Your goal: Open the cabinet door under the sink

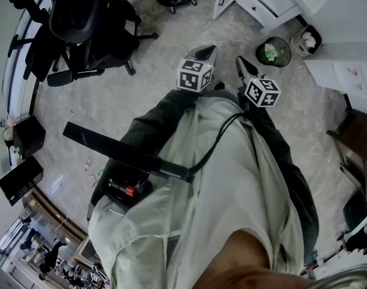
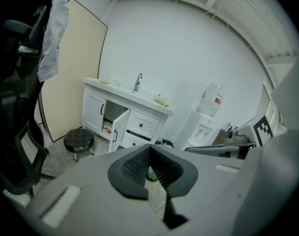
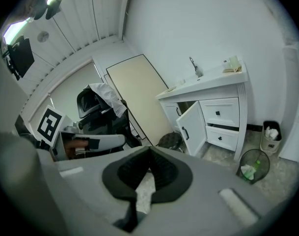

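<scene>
Evidently with nothing left to grasp, the left gripper [image 1: 208, 52] and right gripper [image 1: 240, 62] hang empty, jaws pressed together, well apart from the cabinet door [image 3: 193, 128] — which stands swung out under the sink [image 3: 196, 75] — so the task looks done.

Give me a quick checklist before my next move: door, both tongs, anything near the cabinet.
1. Cabinet door under the sink open: ok, swung well out.
2. Left gripper tongs empty: ok, shut on nothing.
3. Right gripper tongs empty: ok, shut on nothing.
4. Tongs near enough to touch the door: not ok, both well back across the floor.
5. Stool clear of the door's swing: cannot tell; it stands close beside it.
</scene>
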Tool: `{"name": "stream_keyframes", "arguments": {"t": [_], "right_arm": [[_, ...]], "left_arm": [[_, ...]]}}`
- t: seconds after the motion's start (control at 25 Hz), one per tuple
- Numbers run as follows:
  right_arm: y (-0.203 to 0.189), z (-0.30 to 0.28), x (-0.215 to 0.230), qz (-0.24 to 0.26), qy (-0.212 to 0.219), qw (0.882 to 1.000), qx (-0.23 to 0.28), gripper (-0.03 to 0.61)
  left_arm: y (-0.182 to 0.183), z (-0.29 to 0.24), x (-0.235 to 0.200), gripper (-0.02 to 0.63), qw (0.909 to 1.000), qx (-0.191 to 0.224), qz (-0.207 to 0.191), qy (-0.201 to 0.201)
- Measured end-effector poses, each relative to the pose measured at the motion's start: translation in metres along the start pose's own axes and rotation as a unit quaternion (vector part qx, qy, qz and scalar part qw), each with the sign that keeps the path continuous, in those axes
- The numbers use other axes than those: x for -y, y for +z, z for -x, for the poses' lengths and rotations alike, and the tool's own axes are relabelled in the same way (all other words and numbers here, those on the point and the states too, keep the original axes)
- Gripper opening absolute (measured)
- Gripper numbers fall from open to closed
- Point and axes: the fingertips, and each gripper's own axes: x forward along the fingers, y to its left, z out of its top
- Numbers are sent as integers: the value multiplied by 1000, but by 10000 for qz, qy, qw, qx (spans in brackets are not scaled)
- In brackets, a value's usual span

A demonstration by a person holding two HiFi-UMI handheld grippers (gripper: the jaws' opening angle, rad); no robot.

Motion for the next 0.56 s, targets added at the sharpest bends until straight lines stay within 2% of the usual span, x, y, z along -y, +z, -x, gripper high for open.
{"name": "stream_keyframes", "arguments": {"t": [0.56], "right_arm": [[2,7,6,-38,56,10000,-10,0]], "left_arm": [[-3,-4,11,8,10000,-62,1,16]]}}
